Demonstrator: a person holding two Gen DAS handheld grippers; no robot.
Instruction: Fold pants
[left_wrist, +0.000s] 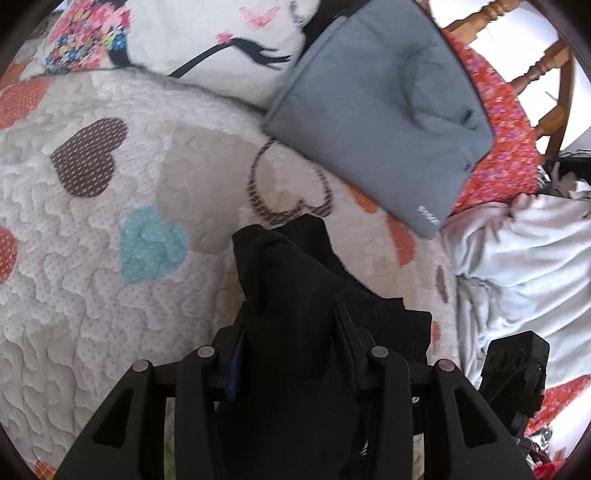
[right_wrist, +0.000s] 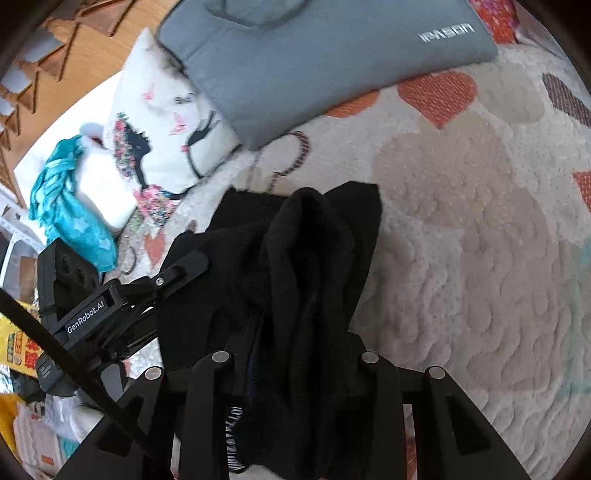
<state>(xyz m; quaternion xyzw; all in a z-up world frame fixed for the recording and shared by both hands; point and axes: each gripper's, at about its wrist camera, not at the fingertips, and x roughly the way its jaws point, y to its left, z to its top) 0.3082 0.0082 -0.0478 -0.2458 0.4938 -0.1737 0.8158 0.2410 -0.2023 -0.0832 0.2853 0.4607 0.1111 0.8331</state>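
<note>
The black pants (left_wrist: 295, 280) are bunched and held up above a quilted bedspread with heart patches (left_wrist: 110, 206). My left gripper (left_wrist: 291, 325) is shut on the black fabric, which bulges out between its fingers. My right gripper (right_wrist: 306, 332) is also shut on a thick bunch of the same pants (right_wrist: 306, 236), with a patterned waistband edge showing near its base. The left gripper also shows in the right wrist view (right_wrist: 177, 269) at the left, clamped on the pants' edge. The right gripper's body shows in the left wrist view (left_wrist: 517, 369) at lower right.
A folded grey garment (left_wrist: 380, 107) lies at the back of the bed (right_wrist: 314, 62), partly on a white printed pillow (left_wrist: 207, 37). A white sheet pile (left_wrist: 524, 258) lies to the right. A teal cloth (right_wrist: 70, 206) and wooden furniture (left_wrist: 546, 74) are around the edges.
</note>
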